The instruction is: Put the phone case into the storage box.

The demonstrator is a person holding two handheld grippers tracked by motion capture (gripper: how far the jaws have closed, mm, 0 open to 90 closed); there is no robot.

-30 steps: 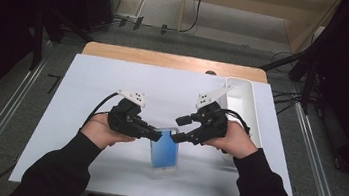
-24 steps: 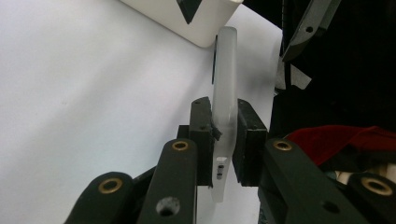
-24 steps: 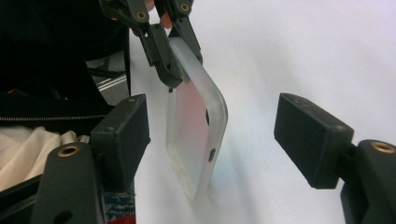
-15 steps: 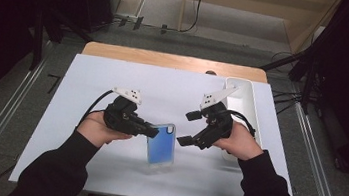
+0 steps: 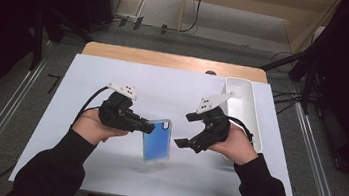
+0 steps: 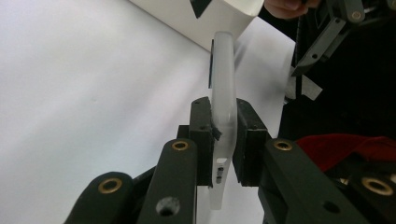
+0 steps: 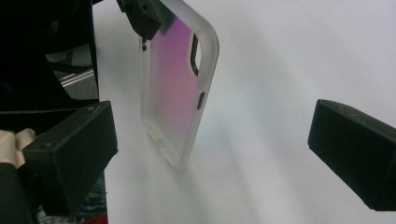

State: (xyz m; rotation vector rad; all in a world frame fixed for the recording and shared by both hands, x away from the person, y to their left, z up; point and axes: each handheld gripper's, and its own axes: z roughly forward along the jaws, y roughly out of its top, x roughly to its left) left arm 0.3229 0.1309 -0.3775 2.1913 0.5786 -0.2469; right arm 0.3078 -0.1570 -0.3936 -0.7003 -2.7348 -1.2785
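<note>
One phone case (image 5: 157, 140), translucent with a blue tint, held above the white table cover (image 5: 164, 86), edge clamped between the pads of the left gripper (image 5: 146, 127). In the left gripper view, frosted rim of the case pinched tight by both black pads (image 6: 201, 126). Right gripper (image 5: 185, 128) just beside the case, not touching; jaws just opened, standing wide apart with nothing pressed. One white tray (image 5: 243, 94) near the right edge. Two hands, two grippers in total.
</note>
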